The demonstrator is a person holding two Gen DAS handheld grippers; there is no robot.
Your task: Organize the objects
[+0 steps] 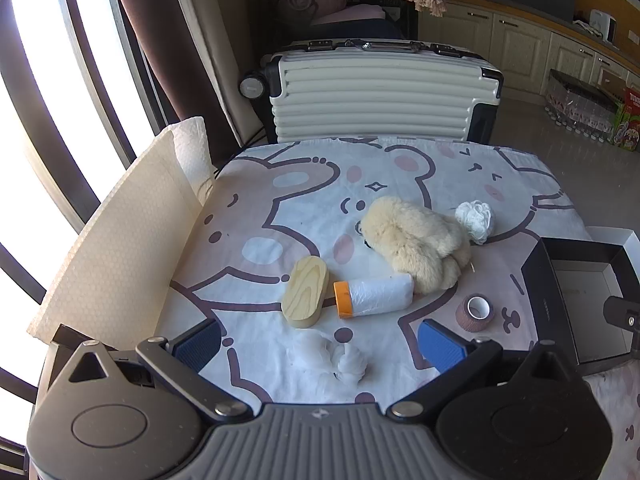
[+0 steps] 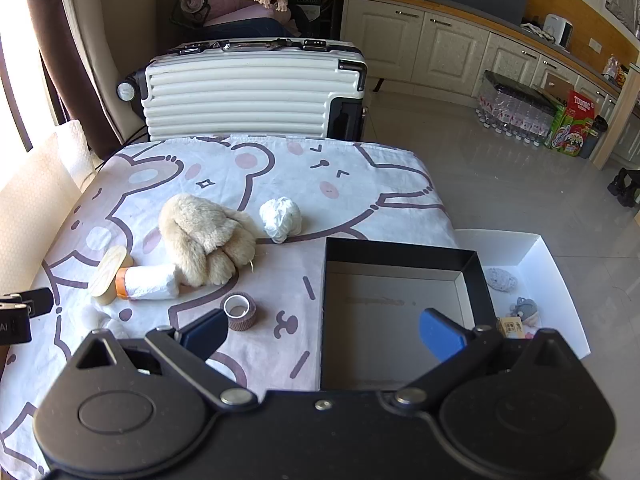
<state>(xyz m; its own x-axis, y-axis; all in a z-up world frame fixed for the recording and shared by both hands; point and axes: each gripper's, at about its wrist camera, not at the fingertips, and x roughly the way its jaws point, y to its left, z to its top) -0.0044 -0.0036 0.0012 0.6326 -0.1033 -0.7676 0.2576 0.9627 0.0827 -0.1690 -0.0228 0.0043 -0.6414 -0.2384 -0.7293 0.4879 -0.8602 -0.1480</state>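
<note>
Both tongs stood wide open and held nothing. The left gripper [image 1: 320, 344] hung over the near edge of the table [image 1: 400, 160], above a white wad [image 1: 340, 360]. The right gripper [image 2: 324, 334] hung over the near right corner, where a black box [image 2: 400, 252] lay empty. Near the middle lay a plush toy [image 2: 204, 236], touching a roll with an orange cap [image 2: 148, 280], and a wood block [image 2: 106, 274] was just beside that cap. A tape ring [image 2: 240, 310] lay close to the box, and a white ball [image 2: 280, 216] lay farther back.
</note>
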